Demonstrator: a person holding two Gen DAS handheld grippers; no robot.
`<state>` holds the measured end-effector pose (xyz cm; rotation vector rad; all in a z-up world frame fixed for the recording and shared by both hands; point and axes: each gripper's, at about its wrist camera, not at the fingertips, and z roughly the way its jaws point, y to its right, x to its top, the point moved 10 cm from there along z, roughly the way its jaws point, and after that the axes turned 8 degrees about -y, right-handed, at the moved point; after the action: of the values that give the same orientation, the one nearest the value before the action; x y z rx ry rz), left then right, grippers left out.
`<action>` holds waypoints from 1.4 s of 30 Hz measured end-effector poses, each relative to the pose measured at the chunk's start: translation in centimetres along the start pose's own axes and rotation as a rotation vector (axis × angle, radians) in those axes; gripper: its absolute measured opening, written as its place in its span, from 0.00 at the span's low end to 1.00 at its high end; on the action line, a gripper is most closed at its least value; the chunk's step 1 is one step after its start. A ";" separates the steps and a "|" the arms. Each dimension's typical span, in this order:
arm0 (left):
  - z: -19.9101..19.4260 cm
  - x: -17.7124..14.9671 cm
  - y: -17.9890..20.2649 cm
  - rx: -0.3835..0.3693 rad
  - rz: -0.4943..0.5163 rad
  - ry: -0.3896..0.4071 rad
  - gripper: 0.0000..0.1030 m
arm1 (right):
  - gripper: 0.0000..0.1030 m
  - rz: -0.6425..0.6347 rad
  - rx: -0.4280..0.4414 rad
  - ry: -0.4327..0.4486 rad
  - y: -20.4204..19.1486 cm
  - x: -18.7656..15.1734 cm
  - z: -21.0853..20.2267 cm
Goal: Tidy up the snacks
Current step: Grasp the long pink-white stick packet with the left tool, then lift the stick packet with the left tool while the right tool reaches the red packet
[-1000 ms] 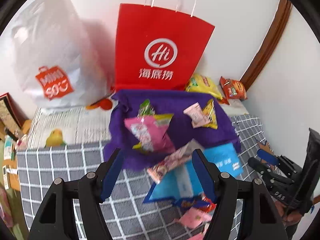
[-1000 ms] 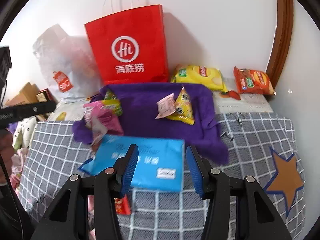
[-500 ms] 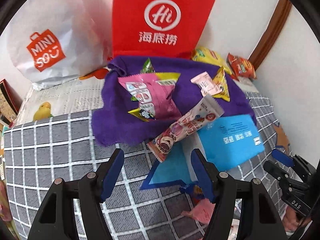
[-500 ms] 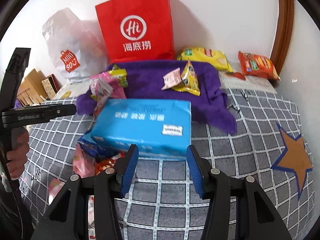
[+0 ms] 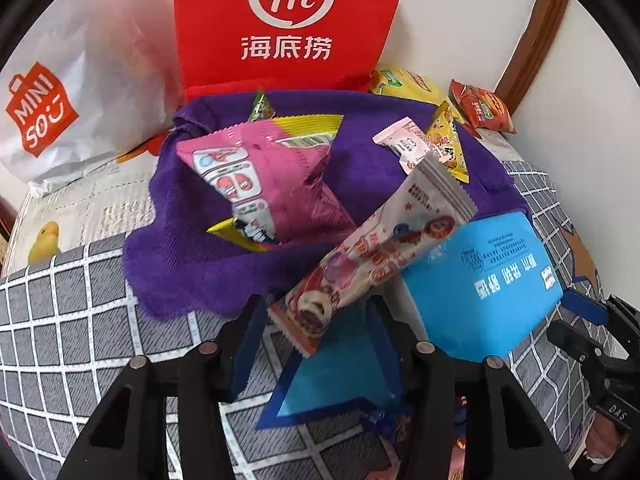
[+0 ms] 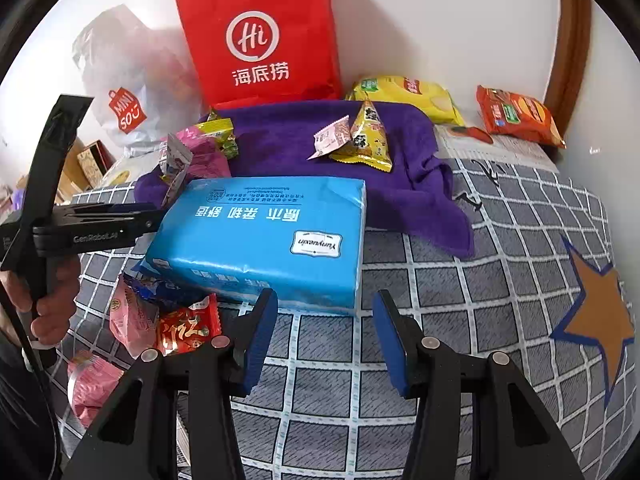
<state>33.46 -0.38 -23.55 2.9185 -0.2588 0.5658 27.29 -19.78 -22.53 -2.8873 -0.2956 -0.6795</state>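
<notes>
Our left gripper (image 5: 316, 336) has dropped and is closing around the long snack bar (image 5: 372, 256), not yet pinched; right gripper (image 6: 326, 338) hangs empty, half-open

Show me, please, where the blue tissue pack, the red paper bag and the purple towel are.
blue tissue pack (image 6: 264, 236): right wrist view, top face.
red paper bag (image 6: 260, 40): right wrist view, front logo.
purple towel (image 5: 372, 168): left wrist view, bare middle.

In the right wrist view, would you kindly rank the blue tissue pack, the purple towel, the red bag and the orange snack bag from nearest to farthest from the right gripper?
1. Blue tissue pack: just ahead of the right gripper, slightly left.
2. Purple towel: behind the pack.
3. Orange snack bag and red bag: both back at the wall, right and left; too close to call.
</notes>
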 end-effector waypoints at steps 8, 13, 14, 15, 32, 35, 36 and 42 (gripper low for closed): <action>-0.4 0.4 0.5 -0.040 0.009 0.012 0.18 | 0.48 -0.018 -0.008 -0.011 -0.2 -0.1 0.4; -2.5 -0.2 0.2 -0.053 0.009 0.041 0.18 | 0.48 -0.007 -0.005 -0.019 -0.2 -0.3 0.3; -2.9 -0.3 0.2 -0.055 0.008 0.044 0.18 | 0.48 -0.008 -0.004 -0.017 -0.4 -0.4 0.2; -3.3 -0.5 0.1 -0.055 0.008 0.046 0.18 | 0.48 -0.011 -0.005 -0.014 -0.5 -0.4 0.0; -7.6 -9.4 -4.4 -0.015 -0.096 -0.012 0.18 | 0.48 -0.049 0.018 0.010 -4.1 -1.4 -1.9; -6.7 -10.2 -4.8 -0.017 -0.117 -0.041 0.18 | 0.48 -0.043 0.025 -0.001 -4.2 -1.9 -1.8; -6.4 -10.4 -4.8 -0.027 -0.123 -0.048 0.18 | 0.48 -0.042 0.026 -0.004 -4.2 -2.0 -1.8; -4.9 -10.3 -4.7 -0.051 -0.139 -0.063 0.19 | 0.48 -0.050 0.013 -0.009 -4.1 -2.9 -2.0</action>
<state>23.23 6.56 -23.61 2.8797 -0.0754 0.4397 22.97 -16.65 -21.63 -2.8805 -0.3725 -0.6706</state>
